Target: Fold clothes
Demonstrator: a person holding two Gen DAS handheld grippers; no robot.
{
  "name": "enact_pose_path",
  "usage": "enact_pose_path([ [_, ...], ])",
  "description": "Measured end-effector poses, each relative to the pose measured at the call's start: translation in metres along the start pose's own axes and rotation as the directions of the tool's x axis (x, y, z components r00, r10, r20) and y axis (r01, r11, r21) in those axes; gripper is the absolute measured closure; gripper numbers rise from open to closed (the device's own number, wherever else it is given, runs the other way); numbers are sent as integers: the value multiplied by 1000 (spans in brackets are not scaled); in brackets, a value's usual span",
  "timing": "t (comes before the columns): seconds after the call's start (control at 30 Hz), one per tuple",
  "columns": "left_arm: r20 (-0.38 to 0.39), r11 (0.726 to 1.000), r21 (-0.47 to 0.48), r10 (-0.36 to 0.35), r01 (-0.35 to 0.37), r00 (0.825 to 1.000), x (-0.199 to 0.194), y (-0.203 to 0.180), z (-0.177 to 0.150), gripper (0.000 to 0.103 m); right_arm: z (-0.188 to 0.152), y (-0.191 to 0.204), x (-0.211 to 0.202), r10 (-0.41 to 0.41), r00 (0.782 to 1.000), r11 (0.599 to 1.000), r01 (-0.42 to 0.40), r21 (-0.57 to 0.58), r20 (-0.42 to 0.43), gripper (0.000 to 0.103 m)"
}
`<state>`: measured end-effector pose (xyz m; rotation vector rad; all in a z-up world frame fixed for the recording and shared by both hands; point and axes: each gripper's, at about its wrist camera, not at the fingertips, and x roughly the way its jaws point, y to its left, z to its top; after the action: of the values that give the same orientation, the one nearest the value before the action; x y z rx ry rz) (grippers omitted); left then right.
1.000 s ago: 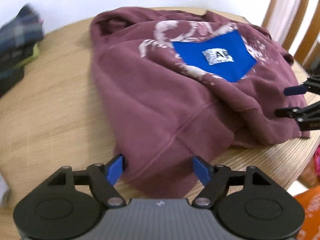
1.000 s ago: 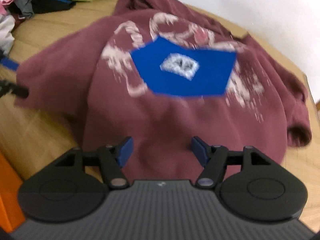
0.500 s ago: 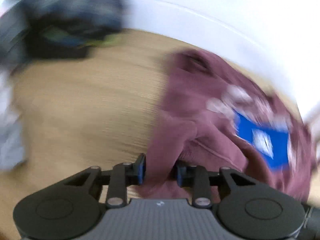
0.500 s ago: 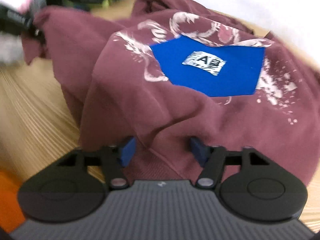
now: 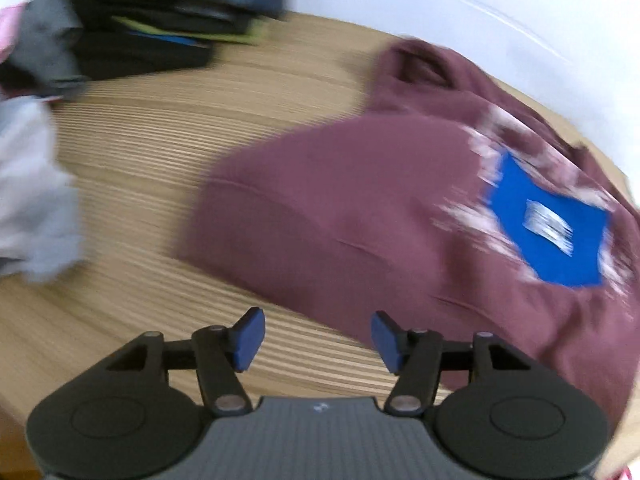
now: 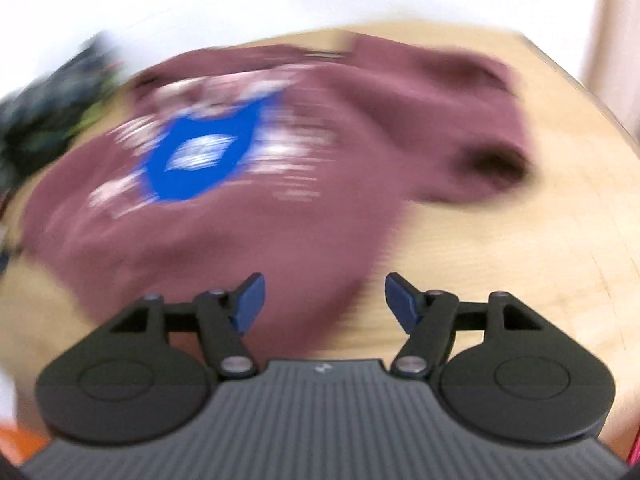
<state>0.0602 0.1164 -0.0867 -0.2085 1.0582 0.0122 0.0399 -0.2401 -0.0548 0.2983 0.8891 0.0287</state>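
Note:
A maroon sweatshirt (image 5: 360,208) with a white print and a blue patch (image 5: 548,236) lies on the wooden table (image 5: 152,152). It also shows, blurred, in the right wrist view (image 6: 248,220), one cuff opening (image 6: 496,164) facing me. My left gripper (image 5: 318,336) is open and empty, just short of the sweatshirt's near edge. My right gripper (image 6: 324,300) is open and empty above the garment's near edge; its left finger (image 6: 250,300) is over the cloth and its right finger (image 6: 402,300) is over bare wood.
A stack of dark folded clothes (image 5: 160,28) sits at the table's far left, also seen blurred in the right wrist view (image 6: 52,116). Pale grey and white garments (image 5: 32,200) lie at the left edge. A white wall (image 5: 480,8) stands behind the table.
My left gripper was shut on the sweatshirt's edge half a second ago; now it is open and clear of the cloth. My right gripper has swung right, staying open. Both views are motion-blurred.

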Motion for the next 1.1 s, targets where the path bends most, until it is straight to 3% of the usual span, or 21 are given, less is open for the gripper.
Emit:
enact_pose_path([
  [0.1,-24,994,112,-7,10,1000,17,-45,-4,40,2,-44,4,-14,1000,983,17,183,-18,32],
  [0.17,-25,986,164,-3,7,1000,23,-65,-4,40,3,-45,22,55,997,980,-43,194,-56,32],
  [0.23,-20,980,197,-5,9,1000,26,-76,-1,39,6,-29,37,56,996,993,-48,107,-73,38],
  [0.3,-12,976,219,-2,5,1000,26,-80,3,36,8,2,46,31,993,999,-36,-38,-117,89],
  [0.37,3,976,215,15,-15,1000,25,-72,7,34,5,36,46,17,989,986,-41,-160,-149,93],
  [0.5,28,978,193,75,-79,997,21,-41,17,34,-20,111,37,156,953,935,-228,-273,-261,94],
  [0.53,36,978,185,89,-94,995,19,-33,18,34,-27,135,36,189,940,918,-272,-288,-285,93],
  [0.57,45,978,174,109,-115,993,16,-23,21,34,-32,161,36,259,910,892,-354,-280,-323,93],
  [0.6,54,975,165,142,-149,988,16,-12,25,34,-37,186,37,331,871,856,-439,-273,-363,93],
  [0.67,70,957,153,238,-246,969,17,8,33,36,-50,239,34,442,783,742,-594,-313,-437,92],
  [0.73,83,932,150,322,-331,943,16,26,38,36,-61,286,26,484,734,612,-673,-416,-476,90],
  [0.77,81,929,137,336,-344,938,14,37,42,35,-61,296,21,486,730,580,-681,-448,-480,90],
  [0.83,69,940,102,321,-327,944,8,53,47,34,-44,293,12,478,749,584,-662,-471,-459,84],
  [0.93,67,942,62,325,-329,943,2,65,57,34,9,249,-4,488,808,656,-588,-473,-329,75],
  [1.0,71,938,42,341,-345,937,1,68,63,34,50,215,-11,478,852,717,-519,-467,-214,41],
  [1.07,71,935,24,352,-354,933,1,70,71,33,102,180,9,389,920,813,-370,-449,-54,22],
  [1.1,68,935,17,353,-355,933,2,69,75,33,128,165,25,331,944,853,-291,-434,17,21],
])
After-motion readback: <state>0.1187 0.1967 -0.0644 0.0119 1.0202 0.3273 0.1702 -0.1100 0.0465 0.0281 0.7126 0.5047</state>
